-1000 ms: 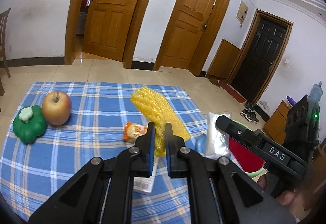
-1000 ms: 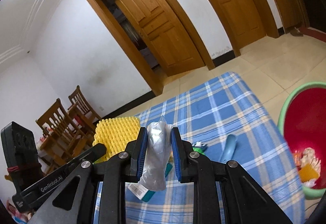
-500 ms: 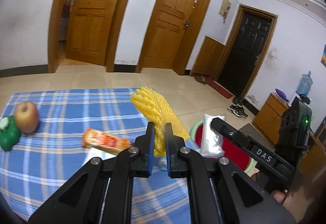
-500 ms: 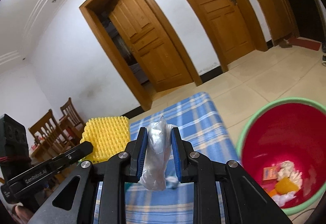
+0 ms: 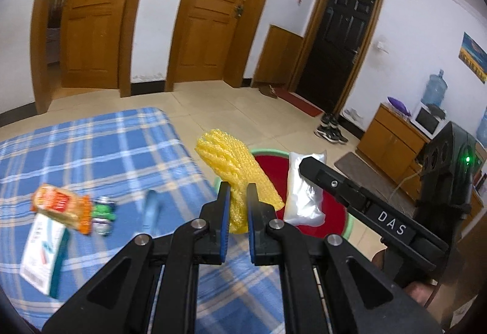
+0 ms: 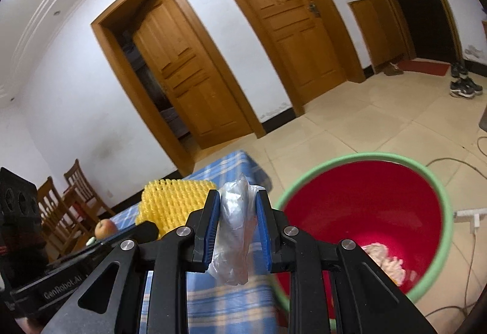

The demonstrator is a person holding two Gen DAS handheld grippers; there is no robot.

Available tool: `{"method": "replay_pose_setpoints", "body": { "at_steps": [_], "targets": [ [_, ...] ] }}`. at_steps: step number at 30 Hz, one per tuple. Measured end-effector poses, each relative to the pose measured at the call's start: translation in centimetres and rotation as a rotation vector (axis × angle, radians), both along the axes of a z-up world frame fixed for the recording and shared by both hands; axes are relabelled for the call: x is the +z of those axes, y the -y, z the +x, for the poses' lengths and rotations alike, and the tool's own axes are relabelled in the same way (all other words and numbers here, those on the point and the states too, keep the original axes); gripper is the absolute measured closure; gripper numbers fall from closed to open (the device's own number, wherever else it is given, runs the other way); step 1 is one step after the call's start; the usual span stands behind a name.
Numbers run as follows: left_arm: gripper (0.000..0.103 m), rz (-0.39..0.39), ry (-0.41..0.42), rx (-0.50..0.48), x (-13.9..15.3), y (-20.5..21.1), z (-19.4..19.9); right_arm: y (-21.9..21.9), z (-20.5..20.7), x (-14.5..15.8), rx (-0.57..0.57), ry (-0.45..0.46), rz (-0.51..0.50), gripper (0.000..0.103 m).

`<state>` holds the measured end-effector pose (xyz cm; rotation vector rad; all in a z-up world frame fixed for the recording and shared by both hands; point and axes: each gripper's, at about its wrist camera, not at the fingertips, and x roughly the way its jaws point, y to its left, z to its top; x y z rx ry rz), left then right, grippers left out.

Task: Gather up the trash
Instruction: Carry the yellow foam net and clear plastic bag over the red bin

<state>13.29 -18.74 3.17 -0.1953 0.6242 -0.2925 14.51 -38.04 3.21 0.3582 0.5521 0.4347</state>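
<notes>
My left gripper [image 5: 236, 186] is shut on a yellow foam net [image 5: 234, 165], held up near the table's right edge with the red bin [image 5: 331, 220] behind it. My right gripper [image 6: 237, 194] is shut on a crumpled clear plastic bag [image 6: 236, 230], just left of the bin's green rim [image 6: 438, 191]. The bin holds some trash [image 6: 385, 261] at its bottom. In the left wrist view the bag [image 5: 304, 197] and the right gripper's finger hang over the bin. The yellow net [image 6: 170, 203] also shows in the right wrist view.
On the blue checked tablecloth [image 5: 91, 145] lie an orange snack wrapper [image 5: 61, 206], a white and teal box [image 5: 42, 258], a small green item [image 5: 103, 210] and a blue tube [image 5: 150, 209]. An apple [image 6: 105, 227] and wooden chairs [image 6: 64, 212] are far left. Cables [image 6: 456, 163] cross the floor.
Both grippers have swung right from over the table toward the bin, each keeping its load. The apple and green toy have left the left wrist view; the bin now fills more of the right view.
</notes>
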Motion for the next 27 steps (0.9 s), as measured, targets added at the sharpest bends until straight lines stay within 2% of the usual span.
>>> {"method": "replay_pose_setpoints", "body": {
  "at_steps": [9, 12, 16, 23, 27],
  "targets": [
    [0.096, -0.006, -0.052, -0.052, -1.9, 4.6, 2.7, 3.7, 0.8, -1.9, -0.071, -0.064, -0.029, 0.078],
    [0.096, 0.001, -0.055, -0.07, -2.0, 6.0, 3.5, 4.6, 0.9, -2.5, -0.081, -0.084, -0.019, 0.078],
    [0.096, 0.019, -0.048, -0.089, -2.3, 7.7, 4.2, 5.1, 0.5, -2.6, -0.101, -0.079, -0.055, 0.077],
    [0.096, 0.006, -0.072, -0.083, -3.4, 7.9, 5.1, 6.5, 0.7, -3.7, -0.128, -0.114, -0.062, 0.077],
    [0.096, 0.04, -0.059, -0.078, -4.0, 8.2, 5.0, 6.7, 1.0, -3.9, -0.133, -0.13, -0.046, 0.076]
  ]
}}
